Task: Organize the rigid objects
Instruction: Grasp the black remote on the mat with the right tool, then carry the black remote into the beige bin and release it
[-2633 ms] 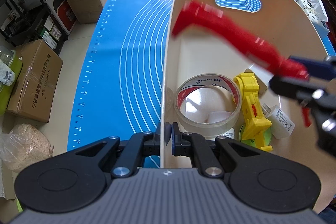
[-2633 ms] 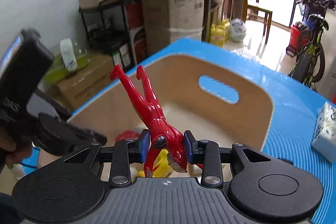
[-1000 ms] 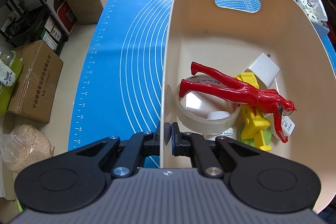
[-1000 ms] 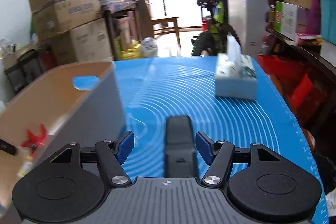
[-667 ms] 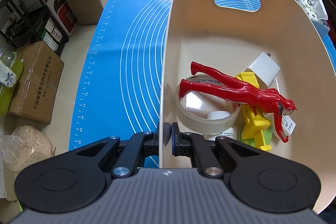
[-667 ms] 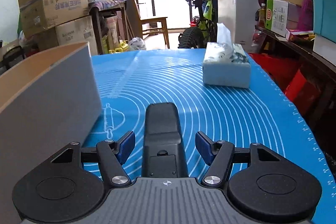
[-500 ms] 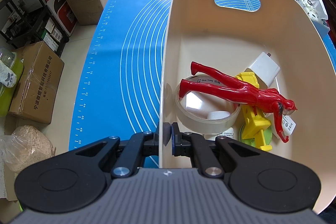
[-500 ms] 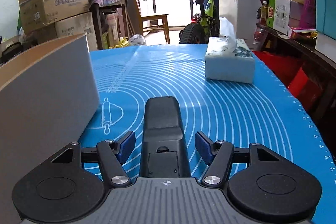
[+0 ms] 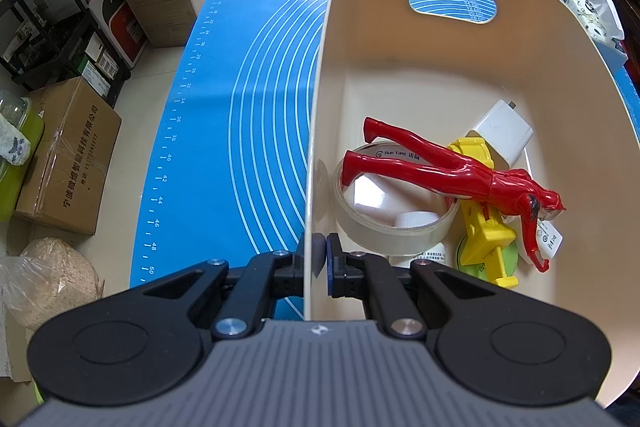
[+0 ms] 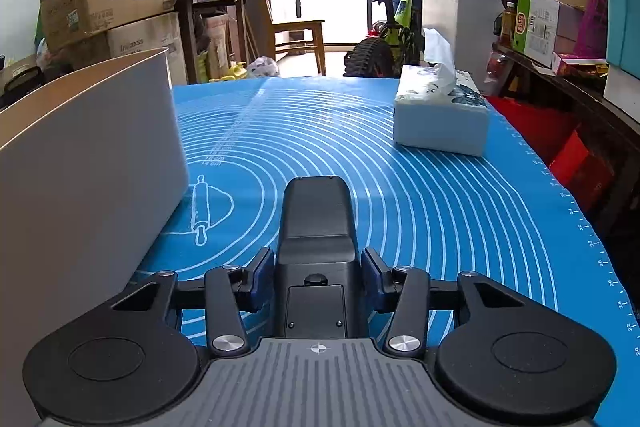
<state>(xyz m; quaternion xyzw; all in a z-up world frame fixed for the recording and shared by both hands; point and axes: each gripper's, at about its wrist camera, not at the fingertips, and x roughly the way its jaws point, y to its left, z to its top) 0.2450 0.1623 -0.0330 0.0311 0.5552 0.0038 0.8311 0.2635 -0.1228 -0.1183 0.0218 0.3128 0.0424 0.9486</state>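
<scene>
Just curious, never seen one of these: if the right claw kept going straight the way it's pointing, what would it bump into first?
The black device already lying between the closing right claw jaws. Beyond it, probably only the blue mat; the tissue box seems off right.

We see a cream bin (image 9: 540,75) whose near wall is pinched between the left jaws. Inside it, ahead and to the right of those jaws, a red figure (image 9: 452,173) lies face down across a roll of clear tape (image 9: 384,223). Its upper body rests on a yellow toy (image 9: 482,223), and a white charger (image 9: 502,135) lies just beyond that. Between the closing right jaws, a black remote (image 10: 316,227) lies flat on the worktop (image 10: 440,195), pointing away, its sides not yet clearly touched by them.
</scene>
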